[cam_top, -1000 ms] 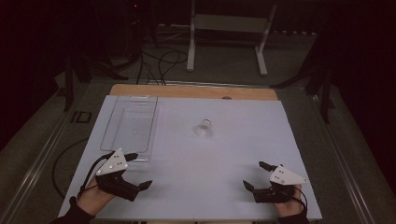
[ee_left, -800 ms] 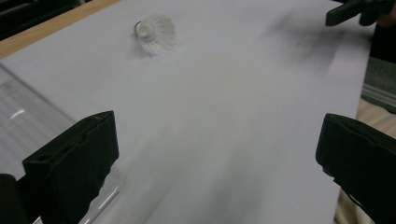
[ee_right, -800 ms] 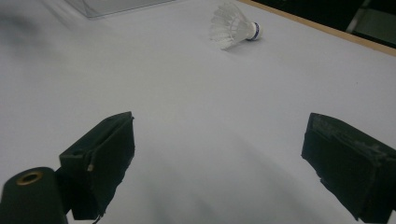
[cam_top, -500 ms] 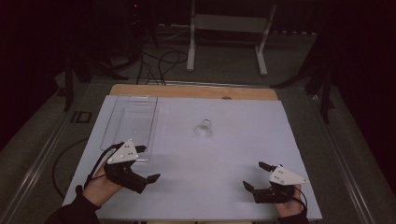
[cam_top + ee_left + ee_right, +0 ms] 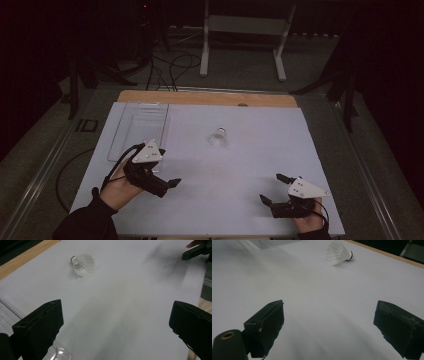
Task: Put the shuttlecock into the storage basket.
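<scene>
A white feathered shuttlecock [image 5: 218, 136] lies on its side near the middle of the white sheet; it also lies ahead in the left gripper view [image 5: 83, 263] and the right gripper view [image 5: 338, 252]. My left gripper [image 5: 162, 172] hovers at the front left, beside the clear tray's near end, and points right. Its jaws stand wide open with nothing between them [image 5: 116, 322]. My right gripper [image 5: 270, 188] rests at the front right, open and empty [image 5: 329, 322], pointing left toward the middle. Both grippers are well short of the shuttlecock.
A clear plastic tray [image 5: 140, 127] stands at the back left; its corner [image 5: 7, 312] edges into the left gripper view. The white sheet [image 5: 250, 160] covers the table, with a wooden strip [image 5: 205, 97] along the far edge. Cables and a metal stand [image 5: 245, 25] lie beyond.
My left gripper has moved forward and to the right, away from the front-left corner toward the tray's near end. The right gripper and the shuttlecock have stayed put.
</scene>
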{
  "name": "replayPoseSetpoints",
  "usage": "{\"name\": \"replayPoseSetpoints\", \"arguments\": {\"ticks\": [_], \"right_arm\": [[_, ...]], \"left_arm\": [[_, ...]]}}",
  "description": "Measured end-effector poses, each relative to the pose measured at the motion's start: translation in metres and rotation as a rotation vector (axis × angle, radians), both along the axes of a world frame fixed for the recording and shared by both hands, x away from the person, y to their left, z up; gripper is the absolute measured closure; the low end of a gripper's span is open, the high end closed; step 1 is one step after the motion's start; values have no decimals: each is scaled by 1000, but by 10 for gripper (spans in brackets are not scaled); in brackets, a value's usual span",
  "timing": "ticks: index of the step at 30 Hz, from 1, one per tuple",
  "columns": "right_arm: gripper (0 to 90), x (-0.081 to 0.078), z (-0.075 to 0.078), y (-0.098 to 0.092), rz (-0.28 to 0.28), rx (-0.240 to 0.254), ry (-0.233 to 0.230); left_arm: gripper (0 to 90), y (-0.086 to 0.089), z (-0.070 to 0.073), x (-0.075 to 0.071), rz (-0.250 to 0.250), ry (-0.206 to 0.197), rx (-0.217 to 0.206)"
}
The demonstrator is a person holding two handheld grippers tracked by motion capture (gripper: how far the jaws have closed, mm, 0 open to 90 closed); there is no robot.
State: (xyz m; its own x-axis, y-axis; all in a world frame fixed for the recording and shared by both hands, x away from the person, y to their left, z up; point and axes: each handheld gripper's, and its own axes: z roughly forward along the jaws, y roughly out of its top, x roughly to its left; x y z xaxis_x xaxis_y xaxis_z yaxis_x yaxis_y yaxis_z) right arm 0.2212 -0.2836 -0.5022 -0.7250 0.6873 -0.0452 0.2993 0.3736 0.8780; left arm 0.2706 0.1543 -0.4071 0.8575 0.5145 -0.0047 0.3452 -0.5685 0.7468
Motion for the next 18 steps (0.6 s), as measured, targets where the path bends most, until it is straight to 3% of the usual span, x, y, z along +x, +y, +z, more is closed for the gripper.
{"name": "replayPoseSetpoints", "arguments": {"ticks": [3, 9, 18], "right_arm": [[95, 0, 0, 0, 1, 0, -1], [95, 0, 0, 0, 2, 1, 4], [95, 0, -1, 1, 7, 0, 2]], "left_arm": [[1, -7, -2, 4, -14, 5, 35], [1, -20, -6, 11, -20, 32, 59], [1, -35, -8, 22, 15, 70, 109]]}}
